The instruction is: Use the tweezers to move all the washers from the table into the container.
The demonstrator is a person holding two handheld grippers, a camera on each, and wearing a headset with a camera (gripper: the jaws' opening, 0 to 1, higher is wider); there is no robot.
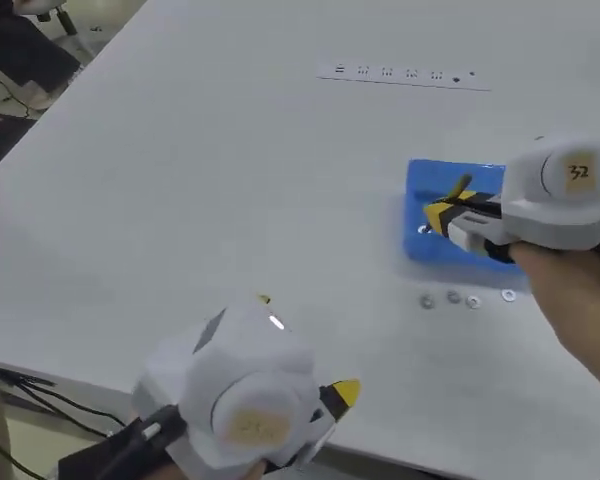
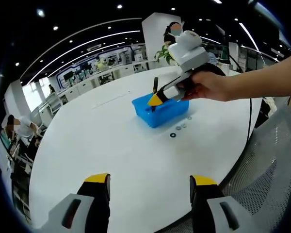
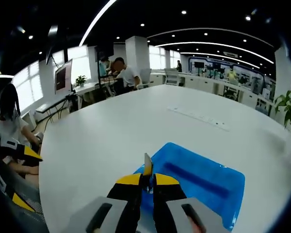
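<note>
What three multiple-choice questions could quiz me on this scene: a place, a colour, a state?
1. Where do the loose washers lie?
A) on the table beside the container
B) on a chair
C) on a shelf

2. What colour is the container?
A) red
B) blue
C) green

3. How is the left gripper?
A) shut on a washer
B) shut on nothing
C) open, empty

Answers:
1 A: they dot the white tabletop just outside it.
2 B: its walls are blue.
3 C: its jaws stand apart with nothing between, while the right gripper is shut on the tweezers.
</note>
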